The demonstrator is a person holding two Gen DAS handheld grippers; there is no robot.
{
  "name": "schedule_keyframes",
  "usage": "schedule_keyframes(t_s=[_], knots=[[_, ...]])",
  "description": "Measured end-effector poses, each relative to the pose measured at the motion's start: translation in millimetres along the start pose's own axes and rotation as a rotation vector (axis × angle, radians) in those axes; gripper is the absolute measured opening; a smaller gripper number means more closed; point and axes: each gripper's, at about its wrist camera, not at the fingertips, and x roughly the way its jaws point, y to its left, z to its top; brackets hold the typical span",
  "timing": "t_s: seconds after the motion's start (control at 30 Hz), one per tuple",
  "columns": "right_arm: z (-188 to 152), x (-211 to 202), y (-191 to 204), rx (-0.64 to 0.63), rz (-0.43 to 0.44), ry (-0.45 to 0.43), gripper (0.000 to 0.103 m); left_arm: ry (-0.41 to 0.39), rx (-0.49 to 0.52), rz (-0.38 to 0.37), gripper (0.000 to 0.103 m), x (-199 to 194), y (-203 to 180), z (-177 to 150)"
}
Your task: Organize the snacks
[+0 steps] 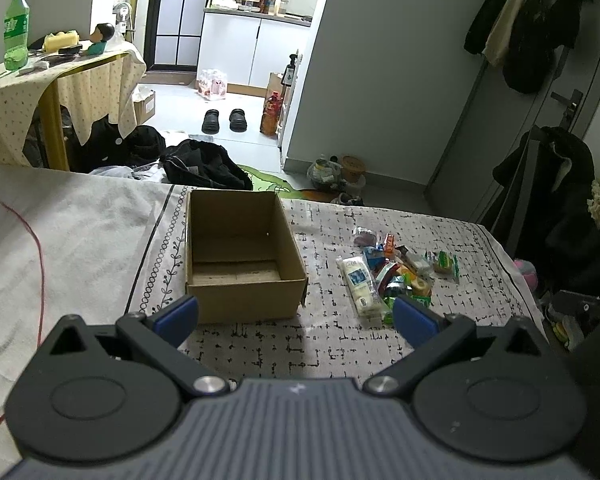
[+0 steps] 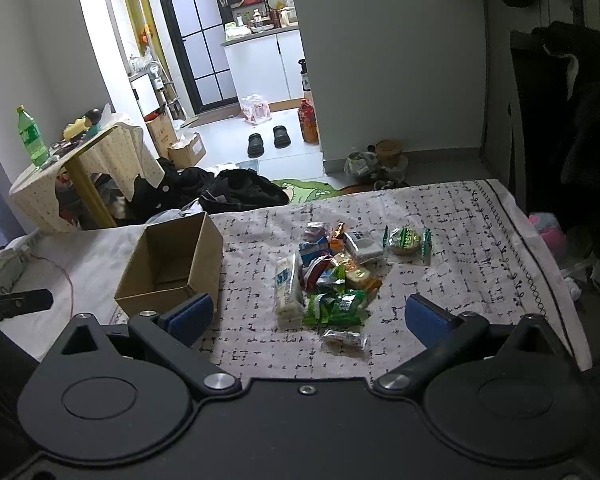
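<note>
Both tools are hanging above the patterned cloth with nothing in them. The right gripper is standing with its jaws wide apart, framing the near edge of the snack pile. The left gripper is likewise spread wide, sitting just short of the cardboard box.

Nearest the right tool: a small clear-wrapped packet is lying alone, apart from the heap. Just beyond it, green wrappers and a long white packet are lying at the pile's near side. Farther on, a round green-sealed snack is sitting by itself to the right.

The box is standing open and looking empty, left of the pile, not touching it.

Judgement: sorting has not begun; the first pick is in hand. Next move likely calls for lowering the right gripper over the lone near packet, closing on it, then carrying it leftward over the box rim.
</note>
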Motion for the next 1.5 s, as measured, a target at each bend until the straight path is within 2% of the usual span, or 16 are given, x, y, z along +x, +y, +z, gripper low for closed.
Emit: schedule_keyframes(t_s=[1.1, 1.5], knots=[[1, -3, 2, -0.019, -0.010, -0.010, 0.103, 0.003, -0.001, -0.010, 0.103, 0, -1, -2], [-2, 4, -3, -0.005, -0.034, -0.001, 0.103, 0.004, 0.063, -0.023, 0.103, 11, -4, 1]])
